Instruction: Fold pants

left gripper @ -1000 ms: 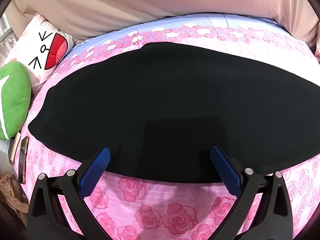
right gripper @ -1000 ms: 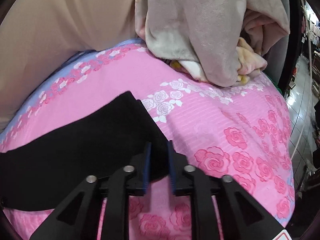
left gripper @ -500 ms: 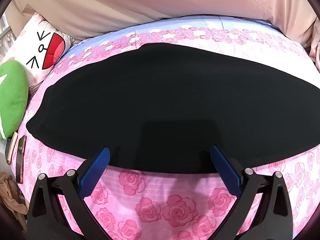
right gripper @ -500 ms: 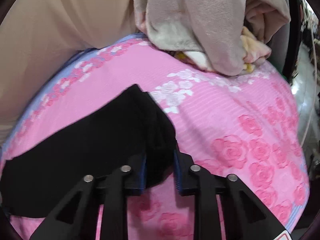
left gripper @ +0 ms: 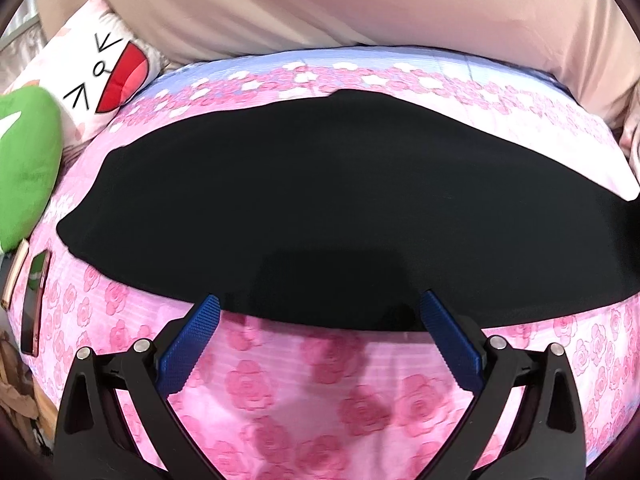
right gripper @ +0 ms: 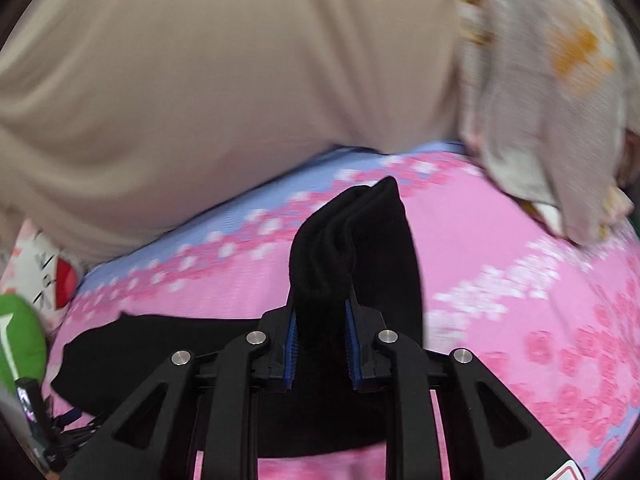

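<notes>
The black pants (left gripper: 320, 208) lie flat as a long dark band across the middle of the left wrist view, on the pink rose-print bedspread (left gripper: 328, 400). Their near edge runs just beyond the fingertips of the left gripper (left gripper: 318, 312), whose blue pads (left gripper: 192, 340) stand wide apart with nothing between them. Bare bedspread fills the lower frame below that edge; above the far edge a narrower strip shows, pink then pale blue, up to the beige sheet (left gripper: 320, 0).

In the right wrist view one end of the pants (right gripper: 348, 240) stands bunched in an upright fold at frame centre — the right gripper (right gripper: 320, 340) is clamped on it, pads pressed against the cloth on both sides. The rest trails flat toward the lower left. Open pink bedspread (right gripper: 520, 280) spreads to the right of the lifted end.

At the left edge of the left wrist view sit a green cushion (left gripper: 24, 168), a cartoon-face pillow (left gripper: 100, 68) and a phone (left gripper: 36, 300) — all apart from the pants. A heap of pale blankets (right gripper: 540, 100) fills the right wrist view's upper right.
</notes>
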